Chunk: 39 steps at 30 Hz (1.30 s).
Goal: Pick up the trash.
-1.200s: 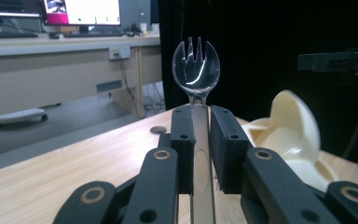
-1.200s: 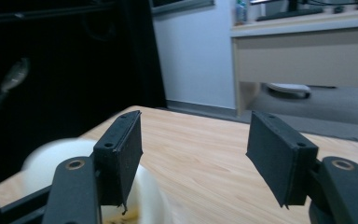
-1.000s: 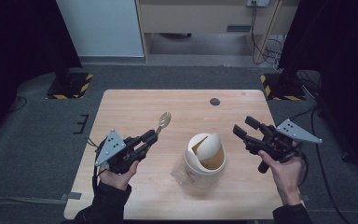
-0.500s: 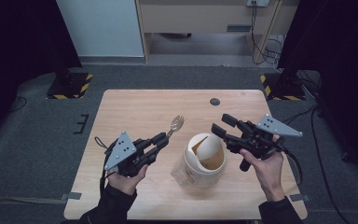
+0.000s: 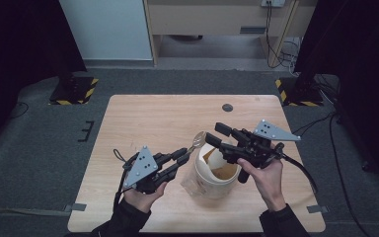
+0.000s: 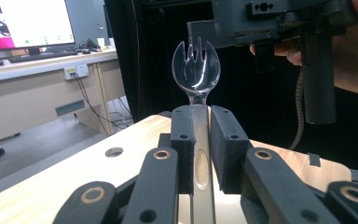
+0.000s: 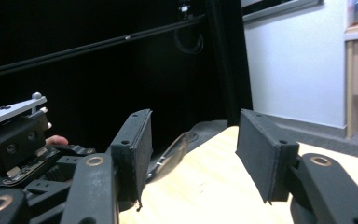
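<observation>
1. The left gripper [image 5: 183,154] is clamped on a clear plastic spork [image 6: 196,70], so the pick-up seems done; I judge that putting it into the cup [image 5: 217,170] is left
2. The spork head is at the cup rim, just beside the right gripper [image 5: 216,134], whose jaws stand wide and empty

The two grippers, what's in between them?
In the high view, a tan cup sits between the left gripper and right gripper, with the clear spork above it.

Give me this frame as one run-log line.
left gripper: shut on clear spork, held over tub rim | right gripper: open, above tub | tub: upright on table
</observation>
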### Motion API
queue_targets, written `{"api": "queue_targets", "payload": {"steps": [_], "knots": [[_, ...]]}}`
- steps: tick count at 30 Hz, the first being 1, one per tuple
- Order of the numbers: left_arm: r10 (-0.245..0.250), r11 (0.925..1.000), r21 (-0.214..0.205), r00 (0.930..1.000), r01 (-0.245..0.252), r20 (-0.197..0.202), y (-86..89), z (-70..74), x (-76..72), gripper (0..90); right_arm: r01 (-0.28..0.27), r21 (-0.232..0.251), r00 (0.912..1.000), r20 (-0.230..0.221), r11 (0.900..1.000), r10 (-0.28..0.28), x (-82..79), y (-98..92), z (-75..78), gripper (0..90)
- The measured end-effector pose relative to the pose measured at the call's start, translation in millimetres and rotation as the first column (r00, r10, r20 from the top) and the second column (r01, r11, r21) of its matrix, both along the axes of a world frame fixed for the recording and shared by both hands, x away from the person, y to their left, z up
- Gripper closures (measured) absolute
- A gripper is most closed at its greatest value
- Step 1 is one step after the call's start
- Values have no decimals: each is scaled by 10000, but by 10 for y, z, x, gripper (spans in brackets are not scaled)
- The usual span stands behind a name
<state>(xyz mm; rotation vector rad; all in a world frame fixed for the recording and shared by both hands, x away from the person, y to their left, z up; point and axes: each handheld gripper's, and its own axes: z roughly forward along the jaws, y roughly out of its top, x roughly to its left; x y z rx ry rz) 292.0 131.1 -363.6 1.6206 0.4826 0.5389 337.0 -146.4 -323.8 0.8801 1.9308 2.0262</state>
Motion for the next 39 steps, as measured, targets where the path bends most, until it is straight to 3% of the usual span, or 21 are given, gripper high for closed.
{"api": "queue_targets", "payload": {"steps": [10,17,18,20,24,29,32,33,34,36,37,38,39], "knots": [[64,10000,70,9994,-66,340,-34,8,-42,796,-602,-41,9957,-706,9982,597,-3,127,-91,575],[150,9997,207,9992,-158,368,-50,-2,-49,796,-768,258,9902,-1150,9967,793,-11,157,-106,760],[136,9997,189,9993,-142,356,-53,-10,-46,799,-786,325,9894,-1197,9964,820,-11,158,-106,825],[130,9998,174,9994,-136,318,-57,-17,-43,798,-730,426,9887,-1281,9964,779,-17,158,-103,833],[203,9998,43,9996,-204,201,-29,-19,-39,758,-506,399,9932,-1031,9979,545,-23,153,-103,842],[433,9990,-89,9991,-433,24,59,-19,-26,618,-243,657,9969,-729,9975,291,-28,37,-52,843],[810,9962,-274,9949,-828,-595,219,-92,33,509,146,749,9993,-359,9971,-120,-67,-149,19,843],[810,9962,-274,9949,-828,-595,219,-92,33,454,146,749,9993,-359,9971,-120,-67,-149,19,843],[1151,9928,-227,9889,-1177,-935,319,-174,80,400,411,708,9991,-128,9966,-403,-93,-263,51,843],[1562,9875,-14,9798,-1576,-1246,431,-276,125,348,656,733,9978,7,9952,-658,-126,-386,78,843],[1562,9875,-14,9798,-1576,-1246,431,-276,125,329,656,733,9978,7,9952,-658,-126,-386,78,843],[1954,9807,276,9684,-1935,-1548,555,-398,166,311,846,837,9962,132,9929,-860,-161,-514,99,843],[1954,9807,276,9684,-1935,-1548,555,-398,166,295,846,837,9962,132,9929,-860,-161,-514,99,843]]}}
